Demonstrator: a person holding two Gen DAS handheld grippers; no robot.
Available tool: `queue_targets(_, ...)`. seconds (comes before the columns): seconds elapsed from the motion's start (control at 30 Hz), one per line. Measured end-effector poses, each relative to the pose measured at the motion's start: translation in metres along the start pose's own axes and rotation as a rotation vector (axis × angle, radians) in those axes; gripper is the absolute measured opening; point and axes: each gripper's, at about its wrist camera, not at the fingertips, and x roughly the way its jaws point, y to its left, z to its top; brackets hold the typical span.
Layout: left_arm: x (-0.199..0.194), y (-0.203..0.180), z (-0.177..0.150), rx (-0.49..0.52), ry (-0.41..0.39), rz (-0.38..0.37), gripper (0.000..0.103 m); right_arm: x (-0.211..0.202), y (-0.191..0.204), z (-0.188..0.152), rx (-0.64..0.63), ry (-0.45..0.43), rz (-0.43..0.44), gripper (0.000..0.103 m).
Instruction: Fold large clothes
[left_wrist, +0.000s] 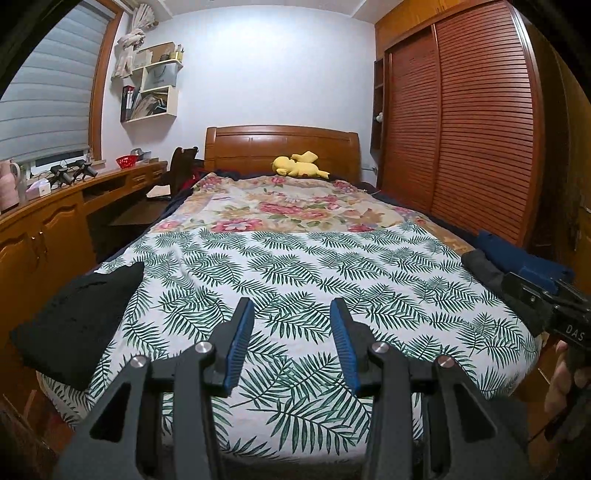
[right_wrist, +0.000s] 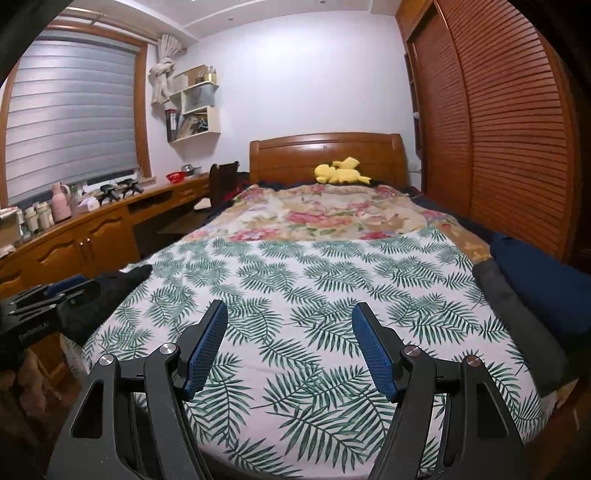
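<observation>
So the bed (left_wrist: 295, 258) takes up pretty much the whole view, with a white sheet (left_wrist: 314, 280) printed in green palm fronds over the near half and a floral blanket (left_wrist: 288, 203) in pinks and tans over the far half, up to a wooden headboard (left_wrist: 282, 147). A slatted wooden wardrobe (left_wrist: 461, 122) runs down the right side, and a long wooden desk (left_wrist: 55, 218) sits under the blinds (left_wrist: 48, 96) on the left. As for the clothes: there's a black garment (left_wrist: 77, 317) already folded into a flat rectangle at the bed's near-left corner, hanging a bit over the edge, looks knitted or fuzzy. On the near-right edge there's a dark blue folded piece (right_wrist: 543, 280), and a dark grey one (right_wrist: 517, 321) lies right against it on the inner side, both thick and neat. A yellow plush toy (left_wrist: 299, 165) lies up by the headboard. The left gripper (left_wrist: 291, 343) hangs over the leafy sheet with its blue pads apart and nothing between them. The right gripper (right_wrist: 290, 347) does the same, spread a bit wider, also empty.
</observation>
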Motion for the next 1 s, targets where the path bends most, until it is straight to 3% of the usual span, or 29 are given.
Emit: queue_targets(1.0, -0.0013, -0.0035, -0.0045, 0.012, -0.009, 0.000, 0.041, -0.0032, 0.0034, 0.0018, 0.001, -0.008, 0.006, 0.072)
